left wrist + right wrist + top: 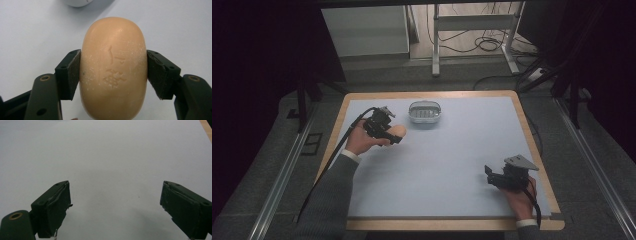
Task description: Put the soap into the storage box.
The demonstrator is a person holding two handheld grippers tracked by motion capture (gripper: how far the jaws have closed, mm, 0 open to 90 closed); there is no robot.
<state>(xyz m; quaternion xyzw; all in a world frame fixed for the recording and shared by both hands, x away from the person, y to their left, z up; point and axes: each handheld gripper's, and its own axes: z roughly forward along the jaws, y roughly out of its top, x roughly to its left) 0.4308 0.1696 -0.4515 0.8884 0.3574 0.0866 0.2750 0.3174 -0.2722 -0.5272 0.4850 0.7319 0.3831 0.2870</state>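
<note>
Soap bar in left gripper

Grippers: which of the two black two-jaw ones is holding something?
The left gripper, shut on the peach oval soap bar; the right gripper is open over bare table.

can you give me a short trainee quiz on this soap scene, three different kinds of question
1. True or false: the left hand-held gripper is shut on the soap bar.
2. Multiple choice: where does the soap dish sit? A) toward the table's far edge, beyond the soap bar; B) beside the right hand-held gripper; C) on the floor.
3. Fill in: the right hand-held gripper's jaws stand ____ over the bare blue table top.

Key:
1. True: both pads press the bar's sides.
2. A.
3. Open, with nothing between them.
</note>
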